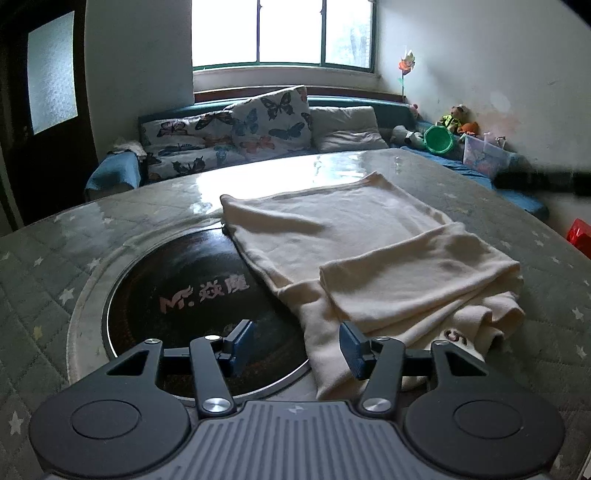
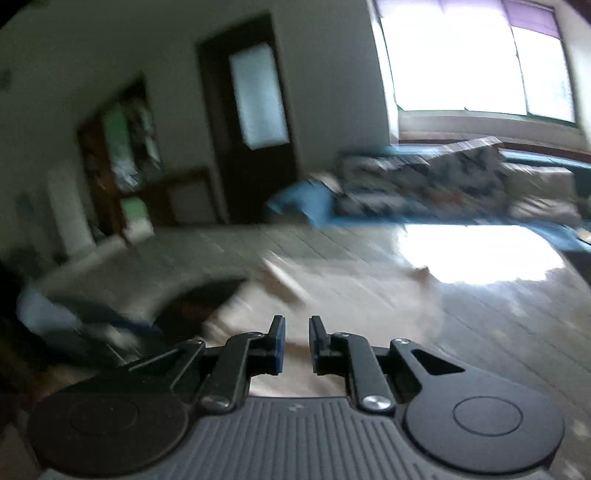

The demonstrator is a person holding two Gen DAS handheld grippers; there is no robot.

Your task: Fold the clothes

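Your left gripper (image 1: 297, 345) stood about half open and held nothing, its right pad resting at the near edge of the cream garment (image 1: 373, 258), which lay partly folded on the star-patterned table (image 1: 66, 258) from 12 to 3 o'clock of the gripper, overlapping the round black inset (image 1: 192, 291). Your right gripper (image 2: 296, 345) showed a narrow gap between its pads with nothing gripped. The garment beyond it was blurred.

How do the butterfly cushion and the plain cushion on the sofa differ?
The butterfly cushion carries a colourful print; the plain cushion is unpatterned off-white. The butterfly cushion stands propped upright, while the plain cushion slumps lower beside it. Both rest on the blue sofa beneath the window.
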